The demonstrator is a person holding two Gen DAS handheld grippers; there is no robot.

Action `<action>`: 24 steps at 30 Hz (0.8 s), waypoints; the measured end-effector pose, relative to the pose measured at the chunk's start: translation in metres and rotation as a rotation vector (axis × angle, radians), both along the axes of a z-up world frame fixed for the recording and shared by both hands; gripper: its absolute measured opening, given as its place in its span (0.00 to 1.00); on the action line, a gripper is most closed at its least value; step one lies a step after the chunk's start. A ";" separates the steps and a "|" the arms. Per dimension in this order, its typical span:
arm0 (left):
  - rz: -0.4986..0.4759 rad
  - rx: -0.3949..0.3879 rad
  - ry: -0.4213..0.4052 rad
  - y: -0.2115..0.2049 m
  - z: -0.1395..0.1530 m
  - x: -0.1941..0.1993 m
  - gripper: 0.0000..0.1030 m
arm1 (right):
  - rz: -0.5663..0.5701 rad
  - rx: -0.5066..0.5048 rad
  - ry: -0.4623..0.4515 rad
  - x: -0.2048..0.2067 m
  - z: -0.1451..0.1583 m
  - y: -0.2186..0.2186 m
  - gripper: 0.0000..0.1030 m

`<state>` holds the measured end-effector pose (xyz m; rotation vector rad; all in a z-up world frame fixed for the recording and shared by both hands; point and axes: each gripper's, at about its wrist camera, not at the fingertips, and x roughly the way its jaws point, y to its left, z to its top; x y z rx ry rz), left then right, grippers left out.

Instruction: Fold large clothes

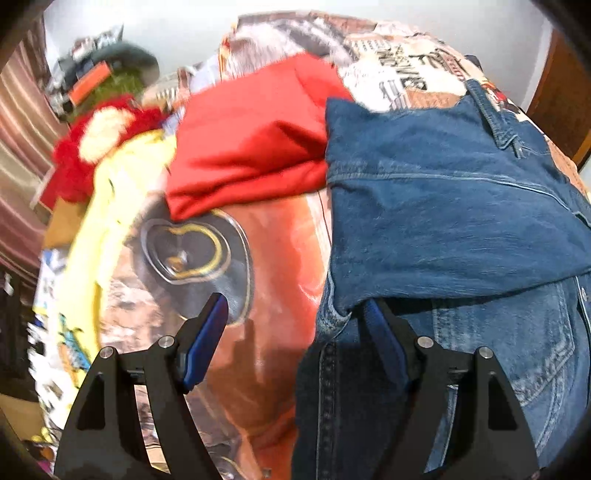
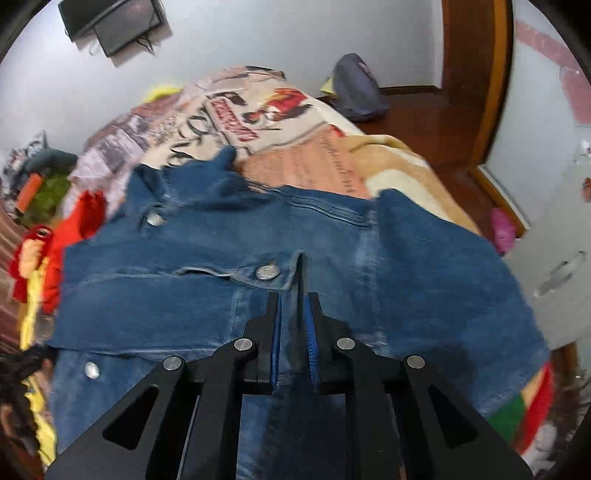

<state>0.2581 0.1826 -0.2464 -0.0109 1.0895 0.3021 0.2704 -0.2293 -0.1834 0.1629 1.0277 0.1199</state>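
Printed blanket (image 1: 280, 258) underneath, left tongs (image 1: 295, 310) spread wide beside denim jacket (image 2: 332, 240), right tongs (image 2: 293, 314) pinching its fabric.

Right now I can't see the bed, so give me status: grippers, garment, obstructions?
Left gripper open, one finger under a denim fold. Right gripper shut on denim jacket, partly folded on patterned blanket. Red garment lies beside it.

Both fisheye views are brightly, evenly lit with soft shadows under the denim jacket (image 1: 454, 206), motion blur smearing the clutter left of it, and dark vignetted corners bending the white wall (image 2: 258, 33) behind it.
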 end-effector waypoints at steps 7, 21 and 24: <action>-0.094 0.027 -0.119 -0.029 0.050 -0.003 0.76 | -0.039 -0.021 -0.018 -0.012 0.020 -0.023 0.14; -0.304 -0.088 -0.336 -0.114 0.127 0.045 0.91 | -0.153 -0.084 -0.156 -0.047 0.059 -0.080 0.65; -0.342 -0.129 -0.314 -0.136 0.120 0.058 0.91 | -0.203 -0.048 -0.077 -0.049 0.036 -0.098 0.65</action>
